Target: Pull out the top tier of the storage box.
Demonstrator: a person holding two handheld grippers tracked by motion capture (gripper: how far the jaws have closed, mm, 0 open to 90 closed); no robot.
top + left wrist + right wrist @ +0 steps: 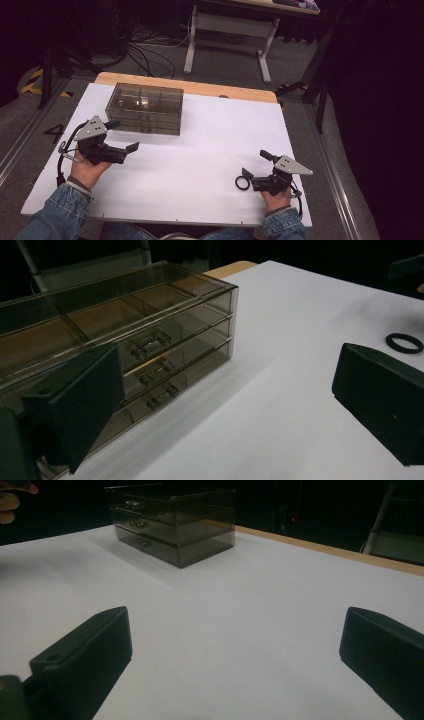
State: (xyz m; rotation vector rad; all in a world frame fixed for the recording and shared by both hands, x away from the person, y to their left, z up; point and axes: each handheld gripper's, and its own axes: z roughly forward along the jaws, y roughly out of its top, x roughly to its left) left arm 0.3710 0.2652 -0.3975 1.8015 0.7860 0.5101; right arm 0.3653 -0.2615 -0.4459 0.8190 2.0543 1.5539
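My left gripper (125,135) hangs wide open and empty just in front of the smoky drawer box (145,108) at the far left of the white table (210,135). My right gripper (255,167) is also wide open, holding nothing, with a black ring (242,183) flat on the table just beside its near jaw.

Drawer box (150,335) — ring (404,343) well apart

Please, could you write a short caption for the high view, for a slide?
Person holding the open left gripper and right gripper over a white table, with a smoky drawer box and a black ring.
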